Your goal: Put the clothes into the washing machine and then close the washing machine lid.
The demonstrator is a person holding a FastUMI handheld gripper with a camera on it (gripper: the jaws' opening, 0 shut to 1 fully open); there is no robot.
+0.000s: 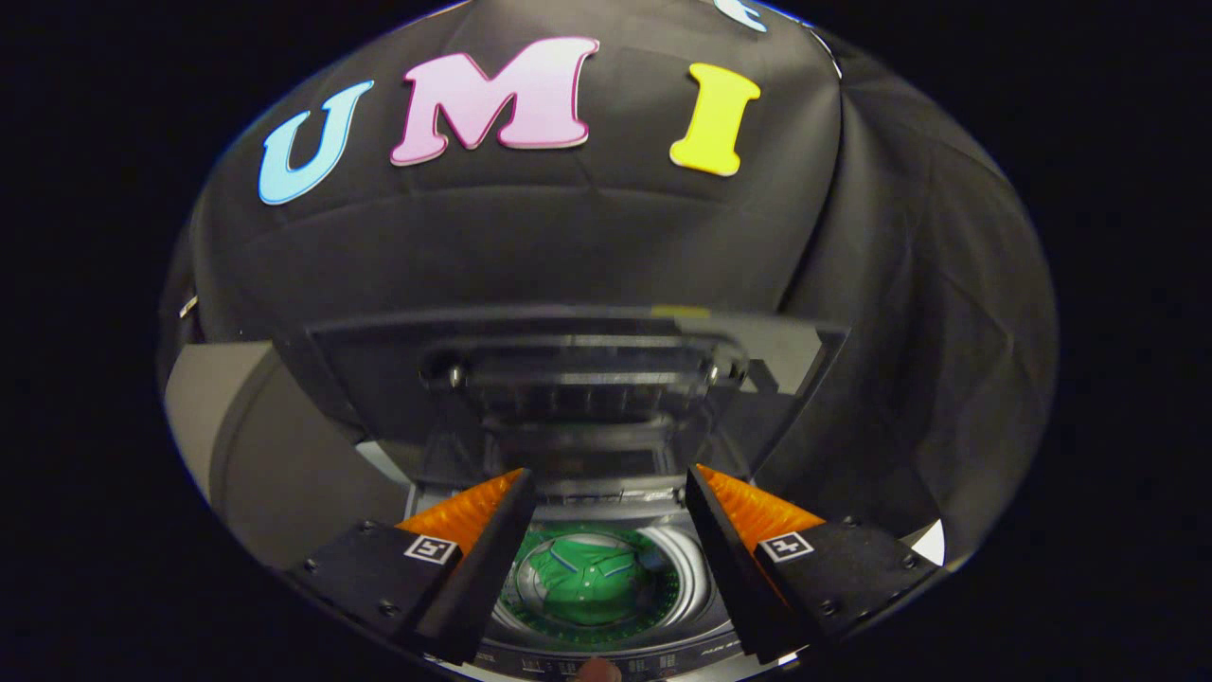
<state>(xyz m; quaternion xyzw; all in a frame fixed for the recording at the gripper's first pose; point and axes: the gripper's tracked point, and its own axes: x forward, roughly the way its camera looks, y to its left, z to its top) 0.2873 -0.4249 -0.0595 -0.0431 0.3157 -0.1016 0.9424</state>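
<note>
**Green garment in the open drum**

A green cloth garment [592, 580] with pale trim lay crumpled at the bottom of the top-loading washing machine's round metal drum [689, 576]. The machine's dark, see-through hinged lid [568, 379] stood raised and tilted back at the rear edge of the machine's top, leaving the drum uncovered.

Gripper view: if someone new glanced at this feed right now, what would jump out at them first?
The green garment catches the eye first, lying down in the washing machine's drum, seen in the gap between the fingers. The gripper hangs open above it, holding nothing. Just beyond the fingertips the washing machine lid stands raised and open, in front of the booth's black cloth wall.
</note>
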